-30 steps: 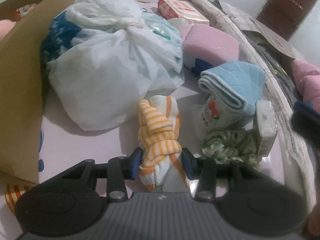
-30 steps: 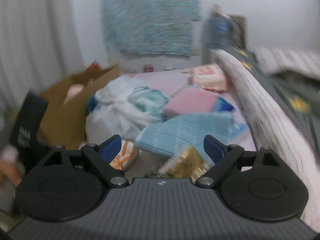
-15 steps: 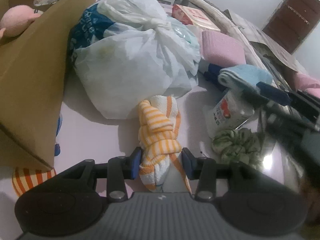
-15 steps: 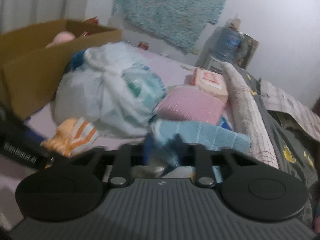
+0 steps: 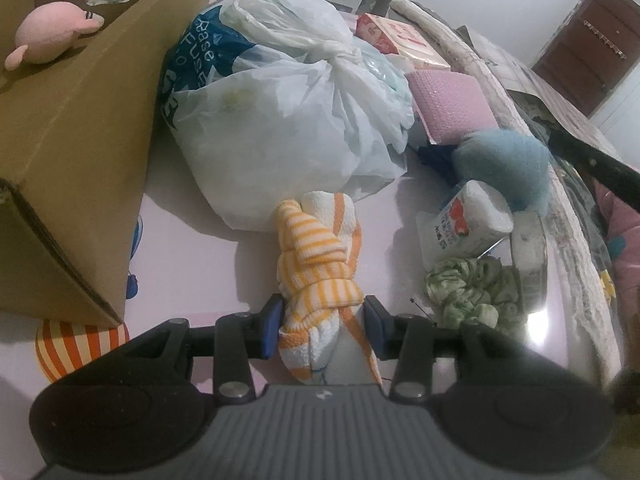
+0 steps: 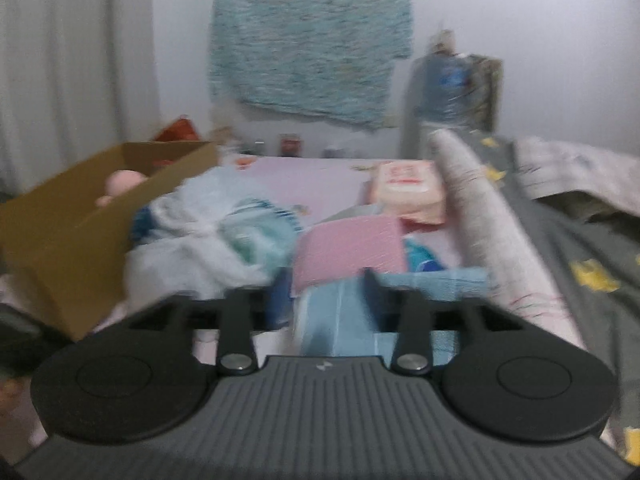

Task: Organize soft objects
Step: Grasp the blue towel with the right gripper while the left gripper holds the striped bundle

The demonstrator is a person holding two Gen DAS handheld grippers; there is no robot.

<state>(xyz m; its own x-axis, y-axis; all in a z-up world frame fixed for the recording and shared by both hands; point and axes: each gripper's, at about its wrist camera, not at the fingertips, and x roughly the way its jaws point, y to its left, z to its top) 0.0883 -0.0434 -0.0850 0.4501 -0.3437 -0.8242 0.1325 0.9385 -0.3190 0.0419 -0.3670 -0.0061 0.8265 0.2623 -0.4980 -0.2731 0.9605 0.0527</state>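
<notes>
Orange-striped towel (image 5: 320, 272), knotted into a bundle, lies on the pink bed sheet (image 5: 192, 264) w/ its near end pinched between the left gripper (image 5: 323, 322) pads – clenched on the towel. Towel's far end touches the big white plastic bag (image 5: 288, 112), tied at the top. Left of the bag, a cardboard box (image 5: 68, 152) w/ a pink plush toy (image 5: 52, 32) inside; an orange-striped ball (image 5: 76, 344) pokes out under the box's near corner. To the right of the towel: green scrunchie (image 5: 468, 292), white tissue pack (image 5: 464, 220), and behind them the light blue cloth (image 6: 340, 316).

Right gripper (image 6: 326, 300) sits around that blue cloth; its jaws have just been opening after a squeeze, cloth between them, but the pic is too blurred to tell if the pads press on it. Pink sponge pad (image 6: 352, 248) just beyond, wipes pack (image 6: 408, 192) further back near the rolled quilt (image 6: 492, 232) along the bed's right edge.
</notes>
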